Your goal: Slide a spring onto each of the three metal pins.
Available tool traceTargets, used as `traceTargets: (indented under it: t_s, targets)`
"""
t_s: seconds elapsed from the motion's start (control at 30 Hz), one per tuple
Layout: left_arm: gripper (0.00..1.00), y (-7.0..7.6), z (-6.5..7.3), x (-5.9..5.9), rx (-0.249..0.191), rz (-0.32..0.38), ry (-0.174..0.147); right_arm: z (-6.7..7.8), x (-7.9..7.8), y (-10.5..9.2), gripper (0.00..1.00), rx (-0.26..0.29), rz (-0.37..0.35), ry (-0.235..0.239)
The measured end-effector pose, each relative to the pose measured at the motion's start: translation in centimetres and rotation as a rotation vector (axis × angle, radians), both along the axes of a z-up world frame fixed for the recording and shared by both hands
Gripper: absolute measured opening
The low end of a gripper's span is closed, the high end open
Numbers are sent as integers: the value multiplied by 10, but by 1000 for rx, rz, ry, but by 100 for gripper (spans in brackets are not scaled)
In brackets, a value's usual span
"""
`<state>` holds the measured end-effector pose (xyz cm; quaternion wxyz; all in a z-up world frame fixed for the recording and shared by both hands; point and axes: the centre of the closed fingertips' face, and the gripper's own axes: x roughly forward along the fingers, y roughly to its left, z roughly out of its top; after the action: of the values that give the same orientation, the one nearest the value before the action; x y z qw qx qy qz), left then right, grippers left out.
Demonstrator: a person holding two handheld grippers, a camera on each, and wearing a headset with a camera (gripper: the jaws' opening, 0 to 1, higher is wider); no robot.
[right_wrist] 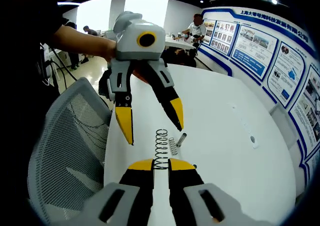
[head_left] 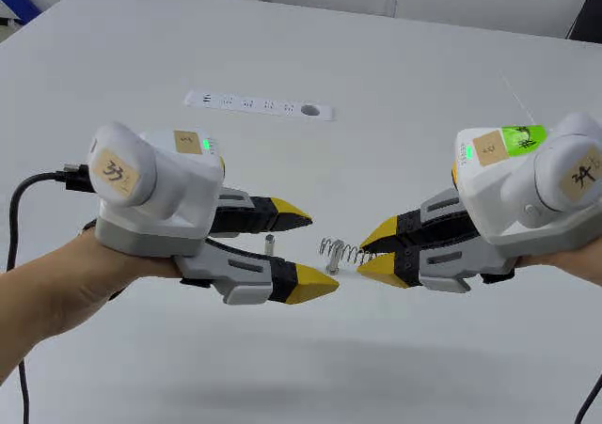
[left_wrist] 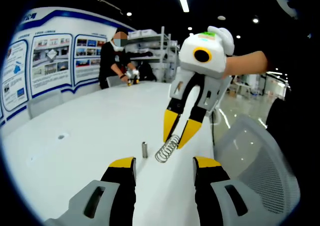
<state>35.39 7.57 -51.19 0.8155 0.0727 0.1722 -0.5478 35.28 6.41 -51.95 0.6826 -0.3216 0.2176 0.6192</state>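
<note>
My right gripper point(head_left: 362, 258) is shut on one end of a coiled metal spring point(head_left: 339, 251), which sticks out to the left just above the white table point(head_left: 395, 95). In the right gripper view the spring point(right_wrist: 160, 145) rises from between my shut jaws point(right_wrist: 161, 165). A short metal pin point(head_left: 270, 244) stands upright on the table between the jaws of my open left gripper point(head_left: 315, 253). A second small metal piece point(head_left: 332, 266) sits just under the spring. The left gripper view has the pin point(left_wrist: 145, 149) left of the spring point(left_wrist: 166, 149), ahead of my open jaws point(left_wrist: 165, 163).
A white power strip point(head_left: 259, 105) lies further back on the table. A black cable point(head_left: 19, 208) trails from the left gripper. A grey mesh chair point(right_wrist: 70, 136) stands off the table's near edge. People are at a far table point(left_wrist: 117, 55).
</note>
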Motion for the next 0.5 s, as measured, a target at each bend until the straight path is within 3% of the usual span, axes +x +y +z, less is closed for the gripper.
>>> traceTargets:
  t_s: [0.13,0.23,0.33,0.5]
  targets:
    - [39,-4,0,-3,3,-18,-4,-3,-7,2,11,-23,37,-6]
    - [35,-5,-10,-9,76,-58,-24,-4,-11,3,11,-32,58,-4]
    - [34,-10,-11,-13,76,-71,-20,-7,-14,4,11,-43,72,0]
    - [24,-12,-8,-15,58,-78,-13,-10,-16,3,11,-61,85,1]
